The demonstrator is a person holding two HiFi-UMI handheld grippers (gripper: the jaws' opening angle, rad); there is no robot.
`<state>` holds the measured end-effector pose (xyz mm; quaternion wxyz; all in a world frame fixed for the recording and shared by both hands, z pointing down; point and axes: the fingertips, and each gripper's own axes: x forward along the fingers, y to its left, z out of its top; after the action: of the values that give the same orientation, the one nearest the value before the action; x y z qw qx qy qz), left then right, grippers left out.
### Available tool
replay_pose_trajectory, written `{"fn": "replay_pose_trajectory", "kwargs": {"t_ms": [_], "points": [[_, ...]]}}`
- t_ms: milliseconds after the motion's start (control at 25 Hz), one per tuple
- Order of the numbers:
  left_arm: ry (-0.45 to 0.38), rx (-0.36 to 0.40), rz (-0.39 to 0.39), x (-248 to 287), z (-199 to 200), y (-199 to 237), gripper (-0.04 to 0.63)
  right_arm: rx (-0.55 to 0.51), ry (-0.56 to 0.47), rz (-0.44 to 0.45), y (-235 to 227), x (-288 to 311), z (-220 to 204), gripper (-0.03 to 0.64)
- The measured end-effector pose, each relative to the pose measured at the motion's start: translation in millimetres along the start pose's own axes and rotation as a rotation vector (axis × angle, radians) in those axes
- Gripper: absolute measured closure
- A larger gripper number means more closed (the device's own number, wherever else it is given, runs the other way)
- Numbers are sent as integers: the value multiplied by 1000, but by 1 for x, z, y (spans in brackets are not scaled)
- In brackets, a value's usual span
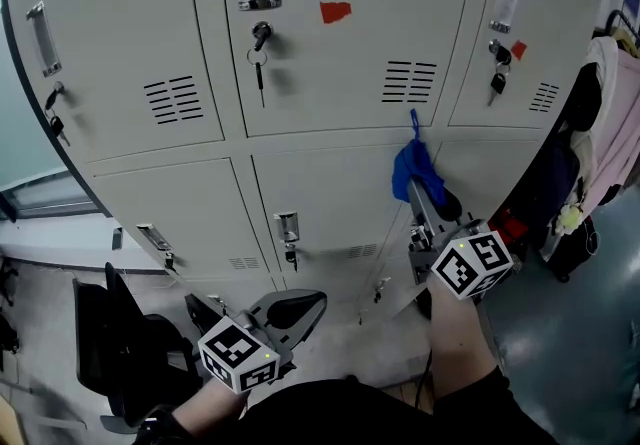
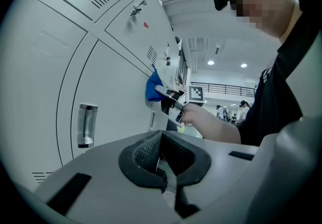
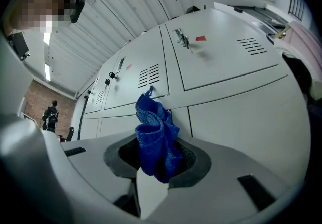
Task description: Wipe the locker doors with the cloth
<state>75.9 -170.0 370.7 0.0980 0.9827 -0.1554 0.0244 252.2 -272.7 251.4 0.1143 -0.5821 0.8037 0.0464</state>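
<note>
The right tongs (image 1: 424, 201) are clamped on the blue cloth (image 1: 413, 165), pressed against a lower locker door (image 1: 330, 188) right of centre. The left tongs (image 1: 297, 310), closed and empty, sit at the lower left.

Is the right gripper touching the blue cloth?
Touching. The right gripper view shows the right gripper with its jaws shut on the blue cloth.

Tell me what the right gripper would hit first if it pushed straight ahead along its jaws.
The blue cloth held in the right gripper would press the lower locker doors first, probably near their vertical seam; how much gap remains is unclear.
</note>
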Motion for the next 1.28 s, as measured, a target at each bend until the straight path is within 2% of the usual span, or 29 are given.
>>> {"fn": "replay_pose_trajectory", "kwargs": {"t_ms": [120,200,520,720,1000,1280], "points": [[0,-2,8,-3,0,1,588,3,-3,-27,-6,-5,1,514],[-1,-4,14,-7,-1,3,588,1,-3,-14,3,-5,1,514],[-26,-7,67,-41,1,12,588,-11,19,250,122,28,-24,514],[-25,-17,115,-64,-5,20,588,7,76,328,170,57,-63,514],[-19,-37,183,-90,-14,28,588,16,105,352,190,74,-90,514],[-12,-40,212,-89,-15,31,588,-8,87,347,168,68,-87,514]]}}
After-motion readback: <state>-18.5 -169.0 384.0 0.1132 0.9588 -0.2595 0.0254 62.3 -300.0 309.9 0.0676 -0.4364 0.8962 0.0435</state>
